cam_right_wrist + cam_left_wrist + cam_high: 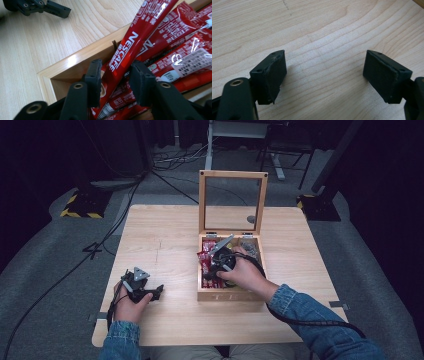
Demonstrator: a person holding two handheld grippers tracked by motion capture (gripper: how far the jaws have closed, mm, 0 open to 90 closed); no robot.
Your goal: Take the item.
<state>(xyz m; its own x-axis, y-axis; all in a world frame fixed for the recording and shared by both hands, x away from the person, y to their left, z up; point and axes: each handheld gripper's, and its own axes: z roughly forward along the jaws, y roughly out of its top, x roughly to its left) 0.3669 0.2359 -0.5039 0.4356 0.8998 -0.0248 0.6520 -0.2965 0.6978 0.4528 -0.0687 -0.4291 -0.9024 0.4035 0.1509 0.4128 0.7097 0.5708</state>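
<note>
A wooden box [231,295] stands on the table with its glass lid [233,175] raised. Its left compartment holds several red Nescafé sticks [204,261]. My right gripper [210,272] reaches down into that compartment. In the right gripper view its jaws [115,77] are shut on one red Nescafé stick [132,37], which slants up and away over the other sticks [180,57] and the box wall [75,60]. My left gripper [159,291] rests low at the table's front left, open [324,75], with bare wood between its pads.
The box's right compartment holds dark packets [250,249]. The light wooden table [165,240] spreads wide to the left of the box. My left gripper [53,9] lies beyond the box corner in the right gripper view. Cables and stands sit on the floor behind.
</note>
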